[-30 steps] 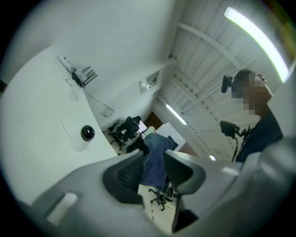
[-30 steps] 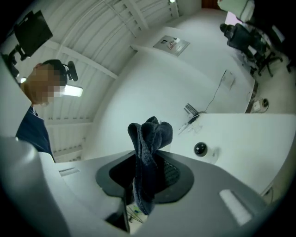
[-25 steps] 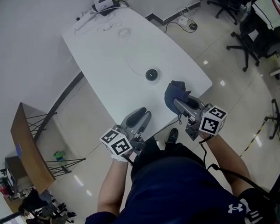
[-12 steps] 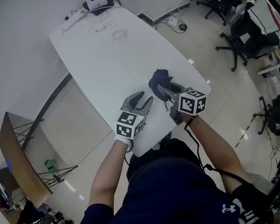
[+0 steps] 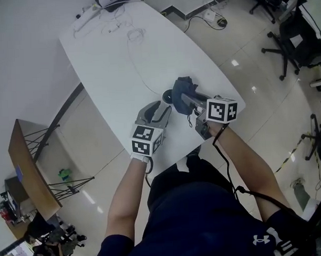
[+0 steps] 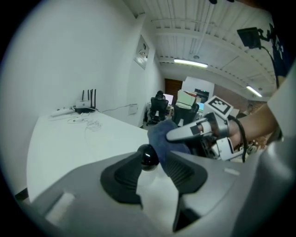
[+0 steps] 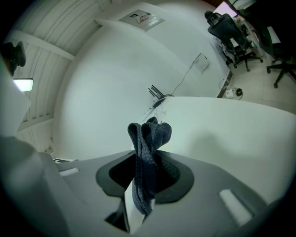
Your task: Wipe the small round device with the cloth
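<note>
Two tools above near counter (image 5: 110,53) edge. Left hand-held gripper (image 5: 159,108): released, empty. Right hand-held gripper (image 5: 187,100): clenched on blue cloth (image 5: 183,88). Round black device (image 6: 149,156): on counter, just beyond left tips, beside cloth.

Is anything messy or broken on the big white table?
Nothing looks broken or spilled. The only untidy bit is the loose cables tangled at the far end of the table. The cloth is just bunched up in the right hand-held gripper.
</note>
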The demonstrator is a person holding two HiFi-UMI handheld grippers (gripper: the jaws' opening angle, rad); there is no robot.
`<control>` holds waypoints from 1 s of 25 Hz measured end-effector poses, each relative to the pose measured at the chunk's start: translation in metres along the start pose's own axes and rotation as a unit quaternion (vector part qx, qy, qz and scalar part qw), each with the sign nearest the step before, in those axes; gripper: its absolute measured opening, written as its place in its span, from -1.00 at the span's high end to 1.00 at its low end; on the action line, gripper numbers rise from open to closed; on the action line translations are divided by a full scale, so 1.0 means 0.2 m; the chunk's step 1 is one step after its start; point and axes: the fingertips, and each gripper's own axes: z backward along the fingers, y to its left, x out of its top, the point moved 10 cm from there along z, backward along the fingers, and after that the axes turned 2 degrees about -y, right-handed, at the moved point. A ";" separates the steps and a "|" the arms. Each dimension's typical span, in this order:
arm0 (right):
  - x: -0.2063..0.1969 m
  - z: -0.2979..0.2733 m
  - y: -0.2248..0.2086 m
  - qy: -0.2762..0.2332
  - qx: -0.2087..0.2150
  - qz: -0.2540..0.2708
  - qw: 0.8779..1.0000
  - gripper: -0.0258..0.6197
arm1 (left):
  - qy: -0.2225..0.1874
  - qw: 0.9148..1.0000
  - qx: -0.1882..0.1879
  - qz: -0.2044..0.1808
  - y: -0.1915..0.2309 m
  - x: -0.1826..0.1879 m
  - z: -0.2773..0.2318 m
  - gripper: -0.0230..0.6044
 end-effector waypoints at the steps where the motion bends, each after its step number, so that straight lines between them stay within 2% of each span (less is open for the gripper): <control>1: 0.01 0.01 -0.05 0.007 0.000 -0.007 1.000 0.61 | -0.001 1.000 0.008 0.008 -0.01 0.01 -0.01 0.42; 4: 0.00 -0.01 -0.18 0.038 -0.013 -0.004 0.999 0.61 | -0.003 0.999 0.028 0.028 -0.03 0.00 -0.02 0.42; 7: -0.04 -0.03 -0.26 0.079 -0.042 0.020 0.996 0.60 | 0.001 0.999 0.035 0.038 -0.05 -0.03 -0.01 0.42; 10: -0.07 -0.05 -0.28 0.111 -0.059 0.040 0.991 0.60 | -0.007 0.998 0.037 0.047 -0.08 -0.03 -0.01 0.42; 14: -0.09 -0.06 -0.28 0.127 -0.073 0.048 0.988 0.60 | -0.023 0.998 0.032 0.052 -0.11 -0.01 0.00 0.43; 18: -0.03 -0.05 -0.24 0.103 -0.075 0.049 0.991 0.60 | -0.034 0.998 0.026 0.049 -0.07 -0.01 0.04 0.43; 22: 0.09 0.00 -0.12 0.053 -0.084 0.058 0.993 0.60 | -0.044 0.997 0.026 0.054 0.04 -0.02 0.11 0.43; 25: 0.14 0.02 0.03 0.021 -0.048 0.060 0.997 0.60 | -0.051 0.998 0.013 0.042 0.11 -0.02 0.14 0.44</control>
